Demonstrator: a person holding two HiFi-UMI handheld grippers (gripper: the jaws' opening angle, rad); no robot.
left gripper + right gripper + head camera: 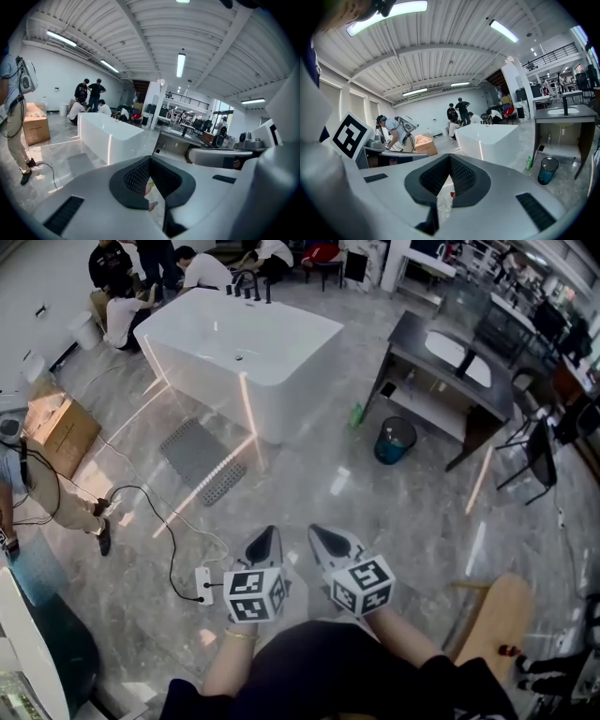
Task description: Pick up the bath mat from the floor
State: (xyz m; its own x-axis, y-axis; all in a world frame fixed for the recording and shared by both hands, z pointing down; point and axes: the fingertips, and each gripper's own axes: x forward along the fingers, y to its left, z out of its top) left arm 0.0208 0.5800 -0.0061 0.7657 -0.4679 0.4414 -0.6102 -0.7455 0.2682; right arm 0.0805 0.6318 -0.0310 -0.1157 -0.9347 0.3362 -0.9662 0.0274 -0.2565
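Note:
A grey bath mat (202,458) lies flat on the marble floor in front of the white bathtub (239,352), far ahead of both grippers; in the left gripper view the bath mat (80,163) shows dimly beside the bathtub (110,136). My left gripper (263,544) is held close to my body, shut and empty. My right gripper (329,541) sits beside it, also shut with nothing in it. In both gripper views the jaws meet at their tips: left gripper (150,180), right gripper (449,177).
A black cable and white power strip (203,585) lie on the floor just left of my grippers. A dark vanity (448,381) with a blue bin (394,440) stands right. A cardboard box (61,430) and a person (37,488) are left. Several people crouch behind the tub.

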